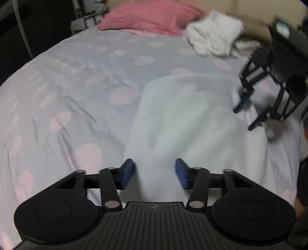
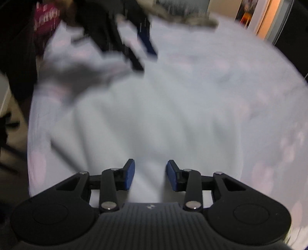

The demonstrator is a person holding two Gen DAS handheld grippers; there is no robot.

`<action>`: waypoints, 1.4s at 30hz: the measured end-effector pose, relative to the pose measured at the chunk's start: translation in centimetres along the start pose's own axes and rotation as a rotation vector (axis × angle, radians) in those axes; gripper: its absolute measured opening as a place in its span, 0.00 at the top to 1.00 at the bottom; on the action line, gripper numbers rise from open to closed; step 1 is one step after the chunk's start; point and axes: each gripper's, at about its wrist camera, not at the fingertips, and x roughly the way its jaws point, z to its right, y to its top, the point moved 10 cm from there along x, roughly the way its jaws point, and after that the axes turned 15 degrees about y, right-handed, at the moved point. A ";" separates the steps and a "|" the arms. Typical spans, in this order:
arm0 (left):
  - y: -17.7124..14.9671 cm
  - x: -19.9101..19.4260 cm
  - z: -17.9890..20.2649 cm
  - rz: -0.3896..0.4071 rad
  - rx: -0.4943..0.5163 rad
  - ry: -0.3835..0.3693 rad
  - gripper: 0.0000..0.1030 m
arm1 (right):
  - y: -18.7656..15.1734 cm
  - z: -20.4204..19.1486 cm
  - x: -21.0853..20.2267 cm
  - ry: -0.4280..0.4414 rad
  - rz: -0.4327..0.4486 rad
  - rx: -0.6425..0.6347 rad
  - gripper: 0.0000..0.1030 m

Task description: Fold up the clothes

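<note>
A pale white-blue garment [image 1: 184, 119] lies flat on the bed, folded into a long panel. My left gripper [image 1: 154, 173] hovers open over its near end, with nothing between the blue pads. The right gripper [image 1: 248, 117] comes in from the right edge of the left wrist view, above the garment's right side. In the blurred right wrist view the same garment [image 2: 154, 119] fills the middle, and my right gripper [image 2: 150, 176] is open above it. The left gripper [image 2: 142, 52] shows there as a dark blur at the top.
The bed sheet [image 1: 77, 92] is grey-lilac with pink dots. A pink pillow [image 1: 152, 18] lies at the head. A crumpled pile of white clothes [image 1: 213, 34] sits beside it. A person's dark and magenta clothing [image 2: 44, 21] is at the bed's edge.
</note>
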 end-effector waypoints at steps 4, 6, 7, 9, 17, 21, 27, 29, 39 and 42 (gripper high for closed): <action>0.2 -0.3 -1.0 -0.011 -0.053 0.009 0.51 | -4.8 1.5 -2.6 -0.067 -0.136 0.111 0.64; 0.4 -0.7 -1.3 0.005 -0.046 0.030 0.53 | -6.2 2.0 -4.5 -0.115 -0.128 0.202 0.64; 0.5 -1.0 -1.4 0.017 -0.044 0.040 0.56 | -6.3 2.2 -5.5 -0.128 -0.081 0.263 0.63; 0.9 -1.7 -0.9 0.041 -0.036 0.041 0.58 | -6.2 3.0 -7.4 -0.179 0.021 0.370 0.54; 1.6 -5.5 4.4 0.149 0.095 -0.048 0.58 | -3.5 5.7 -7.5 -0.251 0.199 0.488 0.50; 0.8 -5.7 4.2 0.124 0.025 -0.032 0.58 | 0.7 5.3 -7.6 -0.269 0.258 0.393 0.44; -3.3 -4.9 1.9 -0.123 -0.417 -0.093 0.45 | 3.5 5.1 -6.6 -0.131 0.309 0.470 0.15; -5.1 -4.5 1.7 -0.194 -0.586 -0.148 0.45 | 3.1 6.0 -6.1 -0.110 0.302 0.514 0.15; -7.1 -1.1 2.1 -0.238 -0.849 -0.232 0.45 | 3.6 8.6 -4.7 -0.065 0.286 0.612 0.12; -7.2 -0.3 2.7 -0.254 -0.864 -0.258 0.45 | 3.5 9.4 -3.9 -0.027 0.281 0.648 0.10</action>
